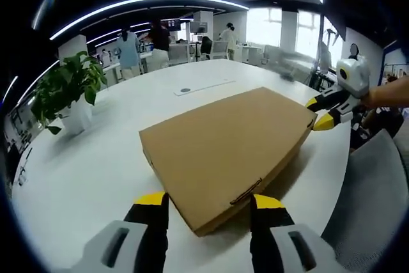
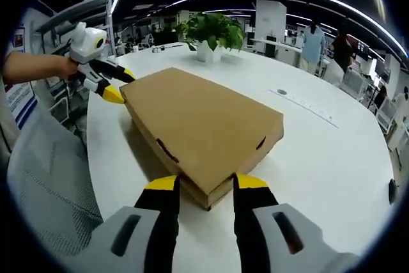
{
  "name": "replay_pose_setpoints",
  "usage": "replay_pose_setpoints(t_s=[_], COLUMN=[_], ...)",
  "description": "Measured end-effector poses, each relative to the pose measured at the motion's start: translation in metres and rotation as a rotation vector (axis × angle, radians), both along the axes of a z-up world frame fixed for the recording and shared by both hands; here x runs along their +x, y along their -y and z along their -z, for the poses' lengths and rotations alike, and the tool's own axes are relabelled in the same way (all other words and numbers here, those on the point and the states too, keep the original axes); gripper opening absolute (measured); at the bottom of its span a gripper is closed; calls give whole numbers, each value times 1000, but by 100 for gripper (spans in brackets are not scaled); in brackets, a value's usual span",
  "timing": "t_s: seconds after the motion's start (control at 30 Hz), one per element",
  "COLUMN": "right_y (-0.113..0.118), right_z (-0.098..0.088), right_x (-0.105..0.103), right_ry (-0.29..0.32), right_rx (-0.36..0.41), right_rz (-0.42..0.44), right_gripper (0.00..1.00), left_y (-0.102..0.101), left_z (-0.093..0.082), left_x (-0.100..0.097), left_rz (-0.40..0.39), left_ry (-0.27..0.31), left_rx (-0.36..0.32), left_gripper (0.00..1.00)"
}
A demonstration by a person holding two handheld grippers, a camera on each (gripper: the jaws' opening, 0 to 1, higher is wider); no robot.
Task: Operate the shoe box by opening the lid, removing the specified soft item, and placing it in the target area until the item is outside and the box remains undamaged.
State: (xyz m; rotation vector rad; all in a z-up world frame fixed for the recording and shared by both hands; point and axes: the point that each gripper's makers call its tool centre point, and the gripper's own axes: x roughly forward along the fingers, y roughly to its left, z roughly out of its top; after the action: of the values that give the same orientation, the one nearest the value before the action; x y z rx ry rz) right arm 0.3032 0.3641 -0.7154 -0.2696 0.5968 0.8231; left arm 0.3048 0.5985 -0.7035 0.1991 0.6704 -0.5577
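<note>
A closed brown cardboard shoe box [image 1: 230,142] [image 2: 198,119] lies flat on the white table [image 1: 83,171] [image 2: 332,151], lid down. My left gripper [image 1: 208,204] is open, its yellow-tipped jaws standing on either side of one corner of the box. My right gripper [image 2: 203,185] is open too, straddling the opposite corner. In the left gripper view the right gripper [image 1: 327,112] appears at the box's far corner, held by a hand. In the right gripper view the left gripper [image 2: 110,84] appears at the far corner the same way. The box's contents are hidden.
A potted green plant [image 1: 67,91] [image 2: 211,33] stands on the table beyond the box. A grey chair back [image 1: 374,202] [image 2: 45,183] sits close to the table edge. A round grommet [image 1: 185,90] [image 2: 282,92] lies in the tabletop. People stand in the office behind.
</note>
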Motion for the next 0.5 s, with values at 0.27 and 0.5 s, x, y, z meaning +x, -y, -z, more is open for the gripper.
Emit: replay_pose_setpoints(t_s=[0.27,0.5], right_y=[-6,-14], right_z=[0,0], right_x=[-11,-21], right_ry=[-2,-1], right_rx=[9,15], right_rz=[-3,-10], right_gripper=[29,29], left_y=[-6,-15], left_z=[0,1], left_x=[-7,-16], left_rz=[14,19], left_ry=[-14,-17], left_rx=[10,10], left_gripper=[50,51])
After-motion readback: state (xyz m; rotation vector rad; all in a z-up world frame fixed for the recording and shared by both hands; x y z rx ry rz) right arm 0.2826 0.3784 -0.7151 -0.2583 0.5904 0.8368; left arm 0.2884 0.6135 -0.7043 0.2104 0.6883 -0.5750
